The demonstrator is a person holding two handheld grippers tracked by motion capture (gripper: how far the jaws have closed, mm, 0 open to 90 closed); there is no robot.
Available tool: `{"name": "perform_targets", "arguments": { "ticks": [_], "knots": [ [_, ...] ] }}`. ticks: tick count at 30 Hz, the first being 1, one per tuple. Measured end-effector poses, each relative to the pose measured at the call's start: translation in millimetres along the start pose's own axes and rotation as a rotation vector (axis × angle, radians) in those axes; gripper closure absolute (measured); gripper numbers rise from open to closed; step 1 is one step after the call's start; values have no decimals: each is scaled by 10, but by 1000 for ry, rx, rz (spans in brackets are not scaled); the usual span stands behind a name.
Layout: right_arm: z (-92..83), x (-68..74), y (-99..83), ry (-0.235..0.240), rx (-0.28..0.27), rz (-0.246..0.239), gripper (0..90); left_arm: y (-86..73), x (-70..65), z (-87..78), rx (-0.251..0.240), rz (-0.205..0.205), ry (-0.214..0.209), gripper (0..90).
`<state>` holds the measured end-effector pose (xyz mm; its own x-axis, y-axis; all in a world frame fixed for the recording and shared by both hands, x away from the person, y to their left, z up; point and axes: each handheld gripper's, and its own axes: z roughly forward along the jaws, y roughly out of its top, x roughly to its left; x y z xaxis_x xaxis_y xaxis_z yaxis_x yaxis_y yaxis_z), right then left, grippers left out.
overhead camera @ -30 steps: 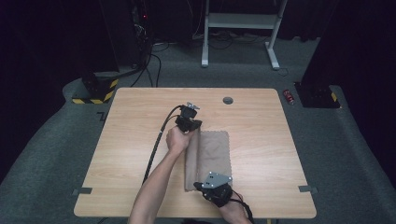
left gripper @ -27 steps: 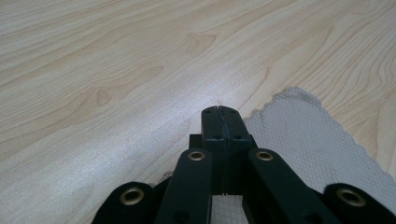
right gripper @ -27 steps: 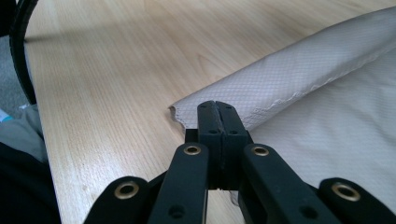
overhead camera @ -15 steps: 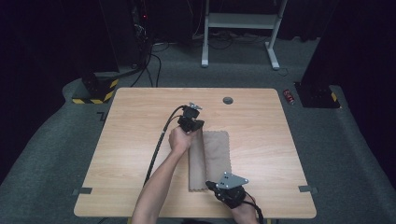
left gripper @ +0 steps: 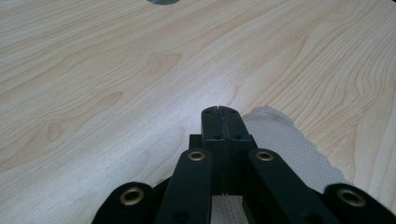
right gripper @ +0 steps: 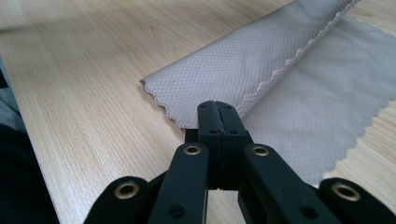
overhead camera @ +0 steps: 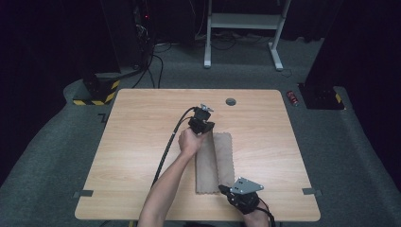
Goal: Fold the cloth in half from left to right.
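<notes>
Cloth (overhead camera: pixel 215 163): grey-beige, thin, woven with a fine diamond grid, scalloped edges all round. Lies lengthwise at mid-counter, running from the centre toward the near edge; its left portion is folded over the right portion, the fold's scalloped rim showing in the right gripper view (right gripper: pixel 243 70).

Left gripper (left gripper: pixel 219 112): black jaws pressed together, at the cloth's far left corner, with cloth showing beneath and beside the jaws; whether it is pinched cannot be told. Seen from above at (overhead camera: pixel 202 124).

Right gripper (right gripper: pixel 218 106): jaws closed flat, tips at the near end of the folded layer; a hold on the cloth cannot be told. Seen from above at (overhead camera: pixel 222 190).

Counter (overhead camera: pixel 137 142): pale wood-grain laminate, rectangular, rounded corners. Broad bare surface left and right of the cloth.

Round grey disc (overhead camera: pixel 231 101): near the far edge.
</notes>
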<state>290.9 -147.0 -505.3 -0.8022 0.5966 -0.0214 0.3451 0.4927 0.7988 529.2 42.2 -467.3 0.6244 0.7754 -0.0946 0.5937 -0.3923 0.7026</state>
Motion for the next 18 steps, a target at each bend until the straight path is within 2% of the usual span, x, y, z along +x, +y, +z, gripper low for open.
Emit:
{"name": "perform_targets", "arguments": {
  "ticks": [4,9,18],
  "knots": [
    [-49,-33,-50,-13,-2,13,900,26,-66,78,-2,1,-7,900],
    [-99,-71,-106,-27,3,27,900,82,-171,166,-5,24,-19,900],
    [-176,-127,-223,-55,15,53,900,132,-302,316,14,45,-41,900]
  ]
}}
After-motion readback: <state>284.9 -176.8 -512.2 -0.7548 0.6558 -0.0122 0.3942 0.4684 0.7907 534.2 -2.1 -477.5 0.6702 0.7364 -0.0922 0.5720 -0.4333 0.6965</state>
